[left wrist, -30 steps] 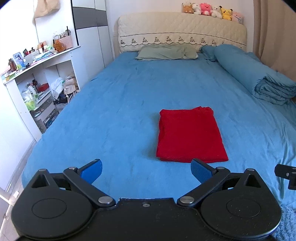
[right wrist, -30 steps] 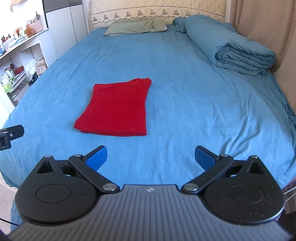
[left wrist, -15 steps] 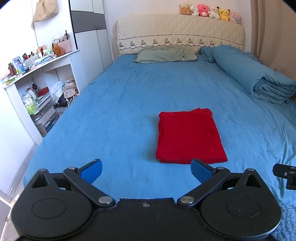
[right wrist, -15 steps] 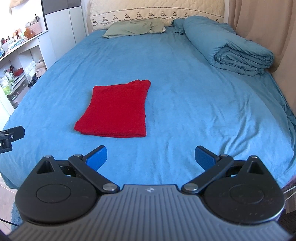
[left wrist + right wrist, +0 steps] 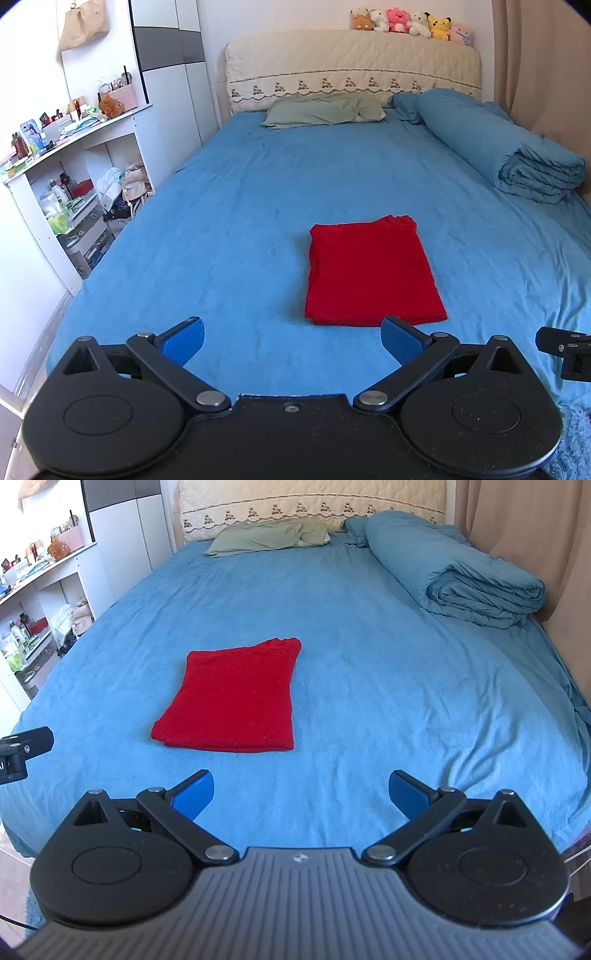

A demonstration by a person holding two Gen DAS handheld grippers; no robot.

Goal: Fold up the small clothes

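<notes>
Your red garment [image 5: 371, 275] lies folded into a neat, flat rectangle on the blue bed [image 5: 240, 229], its far edge slightly rumpled, near the foot of the mattress. Your left gripper [image 5: 291, 339] and right gripper [image 5: 301, 792] hover short of it, fingers spread wide and holding nothing. A rolled blue duvet [image 5: 469, 579] rests along the bed's right side.

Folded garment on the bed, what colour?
Solid red, no pattern: the folded garment shows best in the right wrist view, lying flat on the blue bed sheet.
</notes>
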